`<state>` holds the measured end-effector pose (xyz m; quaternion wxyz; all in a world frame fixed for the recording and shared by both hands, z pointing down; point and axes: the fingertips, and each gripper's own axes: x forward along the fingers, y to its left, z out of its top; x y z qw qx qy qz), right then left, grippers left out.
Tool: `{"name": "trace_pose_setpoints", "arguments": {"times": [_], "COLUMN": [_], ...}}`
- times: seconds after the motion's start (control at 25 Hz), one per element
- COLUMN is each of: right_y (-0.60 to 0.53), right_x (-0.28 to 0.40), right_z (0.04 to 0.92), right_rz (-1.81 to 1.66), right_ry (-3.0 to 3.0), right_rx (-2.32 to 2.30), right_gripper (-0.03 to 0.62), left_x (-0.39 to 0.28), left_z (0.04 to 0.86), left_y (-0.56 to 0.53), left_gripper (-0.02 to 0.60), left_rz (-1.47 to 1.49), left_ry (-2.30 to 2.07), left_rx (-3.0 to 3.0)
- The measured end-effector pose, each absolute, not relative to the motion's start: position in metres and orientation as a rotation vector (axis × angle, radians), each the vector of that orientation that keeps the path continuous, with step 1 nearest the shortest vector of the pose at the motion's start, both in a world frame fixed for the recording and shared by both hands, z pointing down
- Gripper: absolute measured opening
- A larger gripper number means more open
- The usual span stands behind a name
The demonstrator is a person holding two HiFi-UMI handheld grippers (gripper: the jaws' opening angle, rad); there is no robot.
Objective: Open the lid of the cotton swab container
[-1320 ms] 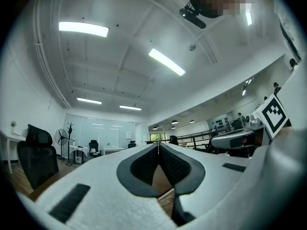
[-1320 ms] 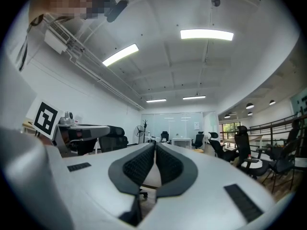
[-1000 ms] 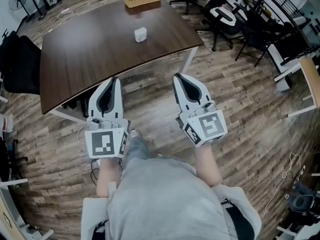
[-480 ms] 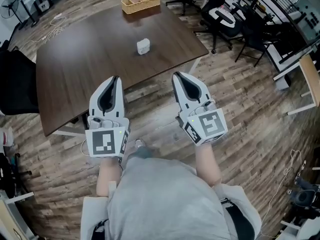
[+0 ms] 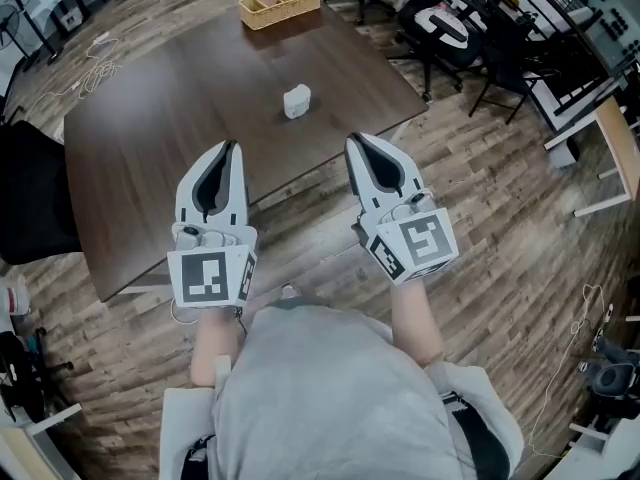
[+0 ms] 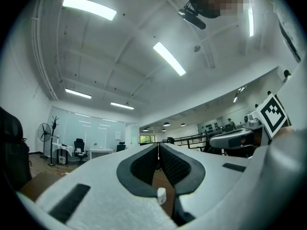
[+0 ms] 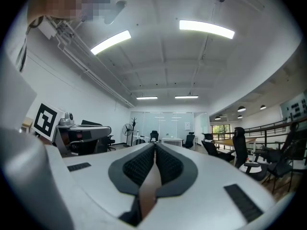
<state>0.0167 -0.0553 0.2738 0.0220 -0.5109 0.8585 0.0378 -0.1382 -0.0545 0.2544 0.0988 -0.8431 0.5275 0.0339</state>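
Note:
A small white cotton swab container [image 5: 296,100] stands near the middle of a dark brown table [image 5: 160,128]; its lid looks closed. It also shows tiny between the left jaws in the left gripper view [image 6: 161,195]. My left gripper [image 5: 230,148] is shut and empty, its tip over the table's near edge. My right gripper [image 5: 354,142] is shut and empty too, its tip at the table's near right edge. Both point toward the table, well short of the container.
A woven basket [image 5: 280,0] sits at the table's far edge. Black office chairs [image 5: 445,28] stand at the right behind the table, another dark chair [image 5: 35,188] at the left. A wood floor [image 5: 500,218] surrounds the table, with a desk corner [image 5: 615,138] far right.
Both grippers have moved forward toward the table, from over the floor to its near edge. The container sits nearer in the view. The jaws stayed shut.

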Motion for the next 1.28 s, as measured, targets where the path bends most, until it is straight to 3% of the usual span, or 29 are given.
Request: {"name": "trace_pose_setpoints", "arguments": {"times": [0.36, 1.28], "right_y": [-0.084, -0.202], "right_x": [-0.006, 0.025], "right_z": [0.281, 0.301], "right_rz": [0.113, 0.055], "right_ry": [2.665, 2.779], "right_rx": [-1.622, -1.47], "right_gripper": [0.017, 0.017], "left_x": [-0.158, -0.126], "left_z": [0.264, 0.271], "left_y": [-0.093, -0.195], "left_gripper": [0.012, 0.012], "left_rz": [0.107, 0.065], "left_ry": [1.519, 1.635], "left_rx": [-2.546, -2.479]}}
